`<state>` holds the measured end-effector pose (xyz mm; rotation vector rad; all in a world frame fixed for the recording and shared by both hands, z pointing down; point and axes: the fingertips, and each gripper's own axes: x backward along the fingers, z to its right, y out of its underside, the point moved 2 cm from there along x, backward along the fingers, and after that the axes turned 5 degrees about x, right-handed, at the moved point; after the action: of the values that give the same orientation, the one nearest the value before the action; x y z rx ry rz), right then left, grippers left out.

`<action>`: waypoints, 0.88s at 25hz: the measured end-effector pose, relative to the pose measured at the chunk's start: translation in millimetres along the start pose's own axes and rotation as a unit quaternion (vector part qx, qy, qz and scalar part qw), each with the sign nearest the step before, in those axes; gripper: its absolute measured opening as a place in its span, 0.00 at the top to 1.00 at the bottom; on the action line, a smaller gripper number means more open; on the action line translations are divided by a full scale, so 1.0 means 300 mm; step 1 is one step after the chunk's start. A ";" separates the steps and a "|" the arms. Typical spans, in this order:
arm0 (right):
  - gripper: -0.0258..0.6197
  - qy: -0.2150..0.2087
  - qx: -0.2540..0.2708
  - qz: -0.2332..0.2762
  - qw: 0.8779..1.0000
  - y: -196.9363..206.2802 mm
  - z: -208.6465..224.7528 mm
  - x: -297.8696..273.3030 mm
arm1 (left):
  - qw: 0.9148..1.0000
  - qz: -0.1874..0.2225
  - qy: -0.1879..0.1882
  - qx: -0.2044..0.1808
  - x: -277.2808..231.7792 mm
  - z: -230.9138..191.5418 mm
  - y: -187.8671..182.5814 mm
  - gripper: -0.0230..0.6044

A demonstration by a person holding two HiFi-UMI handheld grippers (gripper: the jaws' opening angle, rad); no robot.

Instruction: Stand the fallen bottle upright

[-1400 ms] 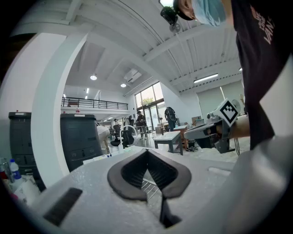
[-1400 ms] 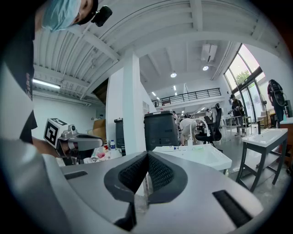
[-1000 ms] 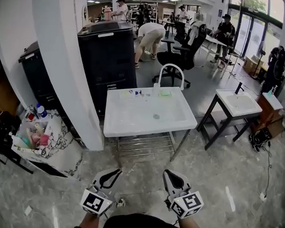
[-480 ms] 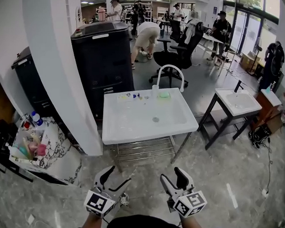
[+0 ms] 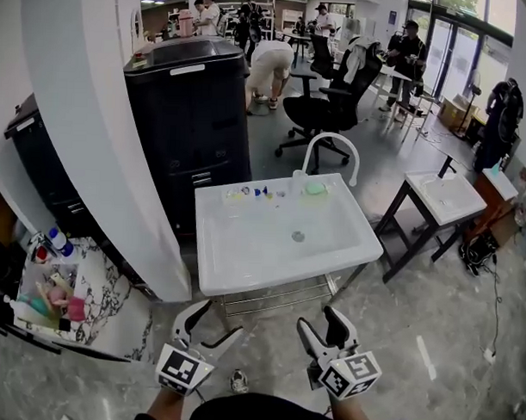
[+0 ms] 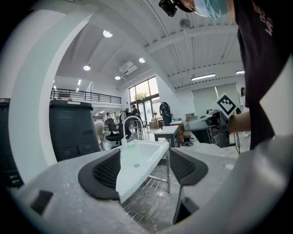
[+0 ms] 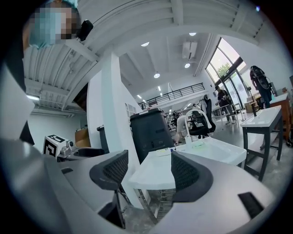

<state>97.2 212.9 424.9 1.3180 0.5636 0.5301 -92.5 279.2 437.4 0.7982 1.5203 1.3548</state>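
A white sink table [image 5: 244,269] with a curved white faucet [image 5: 330,147] stands just ahead of me. On its back ledge lie several small items [image 5: 257,193], a green soap [image 5: 315,188] and a small pale bottle [image 5: 297,178] by the faucet base; it is too small to tell whether it lies or stands. My left gripper [image 5: 214,320] and right gripper [image 5: 318,321] hang short of the sink's front edge. Both have just been opening and stand open with nothing between them. The left gripper [image 6: 144,171] looks along the basin; the right gripper [image 7: 149,176] frames the sink's front corner [image 7: 155,176].
A white pillar [image 5: 103,113] and a tall black cabinet [image 5: 189,99] stand to the left of the sink. A wire rack [image 5: 273,296] sits under it. A second small sink table [image 5: 440,194] is at the right, a cart of bottles [image 5: 54,284] at lower left, office chairs and people behind.
Both grippers went from shut to wide open. The sink has come nearer and lower in the head view, and both grippers now reach close to its front edge.
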 end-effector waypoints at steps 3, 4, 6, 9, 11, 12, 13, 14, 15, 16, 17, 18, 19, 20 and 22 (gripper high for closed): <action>0.53 0.013 -0.007 0.002 1.000 0.003 -0.015 -0.083 | 1.000 -0.002 0.008 -0.008 -0.026 -0.105 -0.002 0.43; 0.53 0.018 -0.008 0.002 1.000 0.007 -0.019 -0.107 | 1.000 0.000 0.013 -0.016 -0.036 -0.138 -0.003 0.43; 0.53 0.030 -0.013 0.000 0.999 0.014 -0.023 -0.144 | 0.999 0.007 0.022 -0.028 -0.057 -0.190 -0.005 0.43; 0.53 0.046 -0.021 -0.001 0.999 0.027 -0.017 -0.179 | 0.999 0.008 0.033 -0.026 -0.091 -0.247 0.009 0.44; 0.53 0.055 -0.025 -0.006 0.998 0.039 -0.007 -0.195 | 0.999 0.008 0.037 -0.026 -0.121 -0.286 0.026 0.44; 0.53 0.059 -0.026 -0.010 0.998 0.044 0.000 -0.200 | 0.999 0.008 0.039 -0.024 -0.135 -0.300 0.034 0.44; 0.53 0.063 -0.027 -0.014 0.998 0.049 0.010 -0.204 | 0.999 0.003 0.042 -0.020 -0.147 -0.309 0.041 0.43; 0.53 0.067 -0.028 -0.017 0.997 0.053 0.023 -0.208 | 0.999 -0.004 0.043 -0.014 -0.159 -0.314 0.047 0.44; 0.53 0.071 -0.030 -0.019 0.997 0.055 0.039 -0.214 | 0.999 -0.010 0.045 -0.011 -0.174 -0.319 0.054 0.43; 0.53 0.074 -0.032 -0.019 0.997 0.056 0.056 -0.222 | 0.999 -0.012 0.046 -0.011 -0.193 -0.325 0.059 0.44; 0.53 0.075 -0.034 -0.020 0.996 0.056 0.074 -0.233 | 0.999 -0.012 0.047 -0.012 -0.214 -0.333 0.060 0.44; 0.53 0.074 -0.035 -0.021 0.996 0.055 0.092 -0.245 | 0.999 -0.012 0.047 -0.012 -0.235 -0.339 0.058 0.44; 0.53 0.071 -0.036 -0.022 0.997 0.055 0.110 -0.260 | 0.999 -0.013 0.045 -0.011 -0.258 -0.345 0.054 0.44; 0.53 0.067 -0.037 -0.023 0.997 0.055 0.131 -0.277 | 0.999 -0.014 0.042 -0.010 -0.281 -0.352 0.046 0.44; 0.53 0.056 -0.039 -0.028 0.997 0.054 0.175 -0.319 | 0.999 -0.018 0.030 -0.006 -0.329 -0.368 0.030 0.44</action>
<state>58.6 114.6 457.1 1.2002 0.6648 0.5774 -159.2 149.2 463.9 0.7248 1.5652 1.3710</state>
